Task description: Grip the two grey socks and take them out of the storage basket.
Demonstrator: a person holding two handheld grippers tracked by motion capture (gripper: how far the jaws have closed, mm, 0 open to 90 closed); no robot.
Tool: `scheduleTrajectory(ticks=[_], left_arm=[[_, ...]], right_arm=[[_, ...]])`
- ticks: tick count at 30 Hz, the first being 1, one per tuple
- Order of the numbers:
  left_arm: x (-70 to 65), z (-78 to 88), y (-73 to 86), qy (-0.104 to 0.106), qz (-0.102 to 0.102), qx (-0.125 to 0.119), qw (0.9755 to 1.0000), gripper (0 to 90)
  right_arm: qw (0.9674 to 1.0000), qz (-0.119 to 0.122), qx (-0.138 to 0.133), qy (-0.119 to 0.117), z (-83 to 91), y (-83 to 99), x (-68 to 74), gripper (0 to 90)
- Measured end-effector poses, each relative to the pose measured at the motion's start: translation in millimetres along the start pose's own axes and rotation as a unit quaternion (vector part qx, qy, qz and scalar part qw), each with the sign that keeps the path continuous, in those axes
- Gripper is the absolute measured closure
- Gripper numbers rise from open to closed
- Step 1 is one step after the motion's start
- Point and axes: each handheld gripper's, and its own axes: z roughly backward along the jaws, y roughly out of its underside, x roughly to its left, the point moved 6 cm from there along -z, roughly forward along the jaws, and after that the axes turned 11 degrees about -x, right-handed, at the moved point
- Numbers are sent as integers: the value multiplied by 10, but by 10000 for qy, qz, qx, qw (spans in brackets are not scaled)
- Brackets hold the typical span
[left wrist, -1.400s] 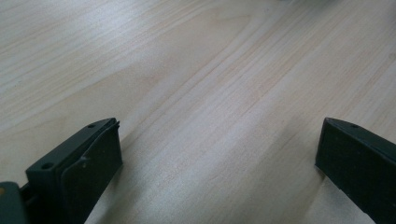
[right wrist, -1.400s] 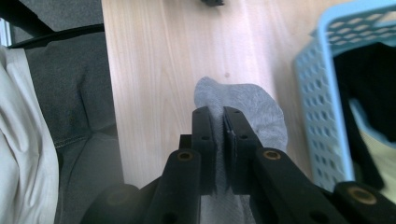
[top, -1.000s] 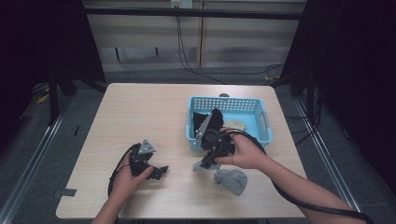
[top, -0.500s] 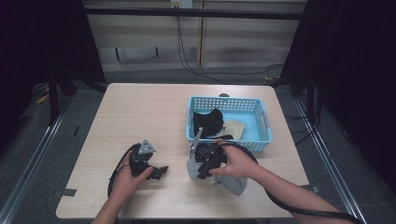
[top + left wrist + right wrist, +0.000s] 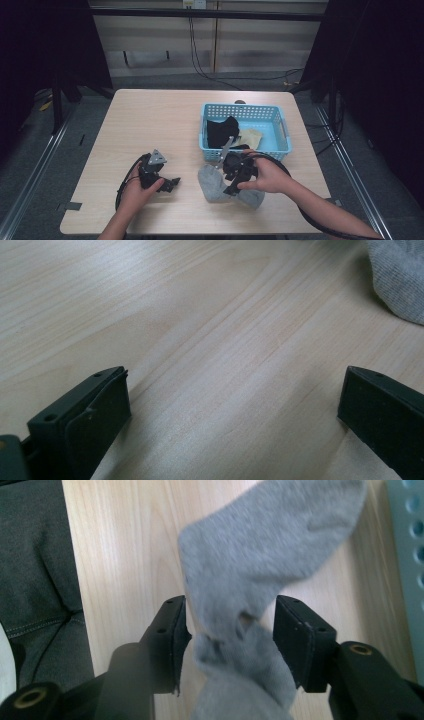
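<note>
Counter (image 5: 150,125): pale wood-grain top, smooth, slight satin sheen in the left gripper view. Grey sock (image 5: 260,570) on the counter just in front of the basket: soft ribbed knit cloth, matt, a bit fuzzy. Basket (image 5: 285,131): light blue plastic, perforated walls, faintly glossy. In the basket: black cloth (image 5: 222,131), matt; beside it a cream cloth (image 5: 251,136), matt. Right tool (image 5: 227,630) and left tool (image 5: 230,415): black plastic jaws, matt, flat smooth pads.

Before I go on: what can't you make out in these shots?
- Grey sock, high view: right hand covers its middle.
- Right gripper, own view: whether the pads pinch the sock is unclear.
- Blue basket, high view: items under the black cloth hidden.
</note>
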Motion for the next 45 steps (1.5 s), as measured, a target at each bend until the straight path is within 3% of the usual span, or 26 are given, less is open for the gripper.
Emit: scheduleTrajectory(ticks=[12,20,27,30,35,39,41,45], left_arm=[[0,0,0,-1,0,-1,10000,0],[0,0,0,-3,1,2,10000,0],[0,0,0,-2,1,0,10000,0],[0,0,0,-3,1,-1,10000,0],[0,0,0,-3,-1,1,10000,0],[0,0,0,-2,1,-1,10000,0],[0,0,0,-4,0,-1,10000,0],[0,0,0,-3,3,0,10000,0]], right_arm=[[9990,-321,-247,192,214,333,-159,370],[9971,-540,-401,356,285,559,-162,335],[9916,-758,-795,678,394,798,-191,313],[9889,-910,-846,820,410,928,-218,310],[9804,-1246,-1213,924,438,1125,-225,307],[9799,-1227,-1103,1124,477,1238,-222,306],[9784,-1247,-1271,1053,498,1251,-212,306],[9781,-1249,-1280,1069,494,1256,-182,306]])
